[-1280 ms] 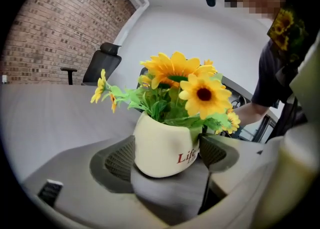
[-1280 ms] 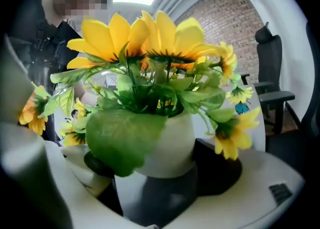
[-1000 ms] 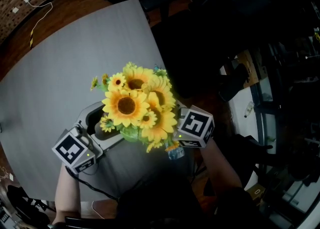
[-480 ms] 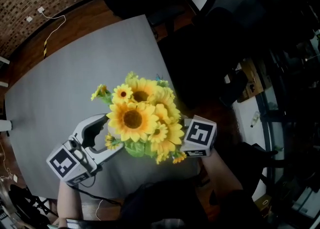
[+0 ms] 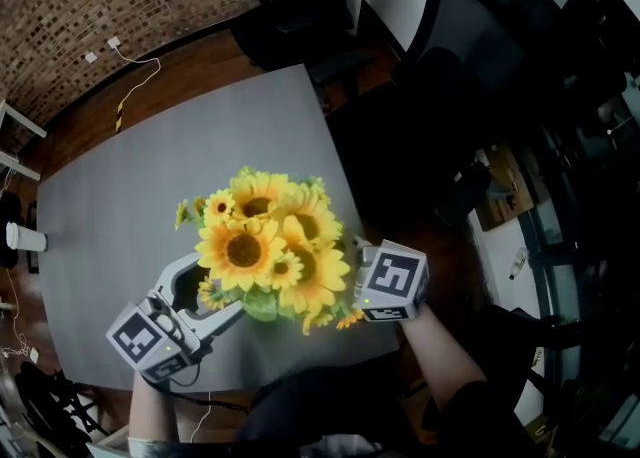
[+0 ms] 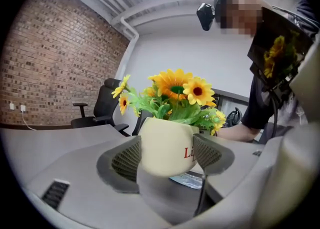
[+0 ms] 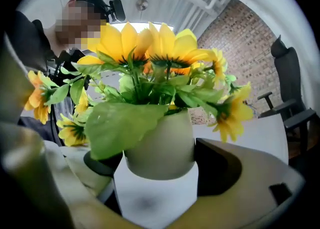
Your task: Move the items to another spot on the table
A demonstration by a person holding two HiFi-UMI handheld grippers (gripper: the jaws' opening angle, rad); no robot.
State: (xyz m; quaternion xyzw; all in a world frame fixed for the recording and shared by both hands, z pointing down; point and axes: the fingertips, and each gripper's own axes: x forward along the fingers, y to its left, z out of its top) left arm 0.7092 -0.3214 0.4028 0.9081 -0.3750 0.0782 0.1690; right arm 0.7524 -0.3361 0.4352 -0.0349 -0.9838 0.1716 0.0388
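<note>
A bunch of yellow sunflowers point(image 5: 260, 246) stands in a cream flower pot point(image 6: 167, 145) with red lettering. The pot hangs above the grey table point(image 5: 150, 176), near its front edge. My left gripper point(image 6: 167, 155) has its ribbed pads pressed on the pot's two sides; its jaws have just closed in a little. From the opposite side my right gripper point(image 7: 162, 165) is shut on the same pot point(image 7: 160, 148), its dark pads against the walls. In the head view the blooms hide the pot and the right fingertips; only the right marker cube point(image 5: 390, 283) shows.
A paper cup point(image 5: 25, 238) stands at the table's far left. Black office chairs point(image 5: 290, 16) stand beyond the far edge and to the right. A clear plastic packet point(image 6: 187, 180) lies on the table under the pot. The table's right edge runs close to my right gripper.
Both grippers have risen together with the pot, so the flowers stand higher above the table. The left jaws sit slightly tighter on the pot.
</note>
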